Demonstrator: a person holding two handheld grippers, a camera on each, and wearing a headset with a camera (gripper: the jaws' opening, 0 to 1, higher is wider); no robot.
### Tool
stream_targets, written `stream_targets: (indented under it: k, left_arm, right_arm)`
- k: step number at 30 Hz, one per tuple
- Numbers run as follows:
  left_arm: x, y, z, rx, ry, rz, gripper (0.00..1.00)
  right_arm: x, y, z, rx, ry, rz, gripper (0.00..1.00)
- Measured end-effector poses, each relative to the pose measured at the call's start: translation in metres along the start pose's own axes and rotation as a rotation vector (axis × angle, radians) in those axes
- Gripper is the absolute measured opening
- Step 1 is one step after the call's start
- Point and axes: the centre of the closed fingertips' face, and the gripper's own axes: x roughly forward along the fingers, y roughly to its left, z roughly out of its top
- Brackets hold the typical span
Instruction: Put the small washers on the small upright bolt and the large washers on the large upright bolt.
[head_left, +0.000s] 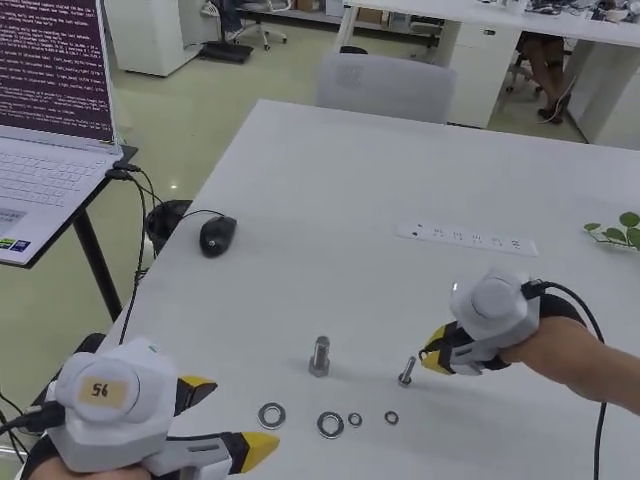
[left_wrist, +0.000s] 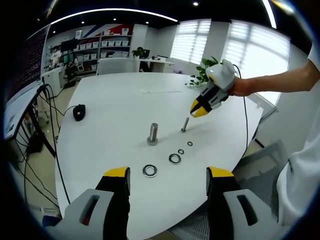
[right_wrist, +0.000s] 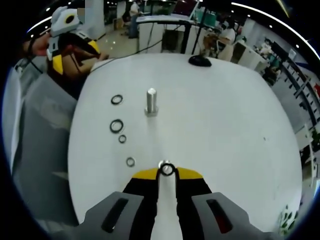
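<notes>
Head view: the left gripper is hanging wide open near the loose washers, and the right gripper is hovering just beside the small bolt.

Left gripper view: the large bolt is standing upright behind those washers.

Right gripper view: the jaws are pinching what looks like a small washer by its rim. I'm guessing they're light, stiff and slippery, so I'm thinking edge grips.

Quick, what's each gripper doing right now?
Left gripper: open, empty.
Right gripper: closed, tips beside the small bolt.
</notes>
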Motion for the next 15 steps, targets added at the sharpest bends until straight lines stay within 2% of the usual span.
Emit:
stream_targets:
  k: [8, 15]
  left_arm:
    - [0.0005, 0.0005, -0.0001, -0.002, 0.0, -0.001, 0.61]
    - [0.0005, 0.0018, -0.0006, -0.005, -0.001, 0.001, 0.61]
  right_arm:
    - [0.0093, -0.0011, -0.0007, -0.01, 0.036, 0.013, 0.13]
    - [0.0106, 0.0002, -0.0016, -0.019, 0.051, 0.022, 0.13]
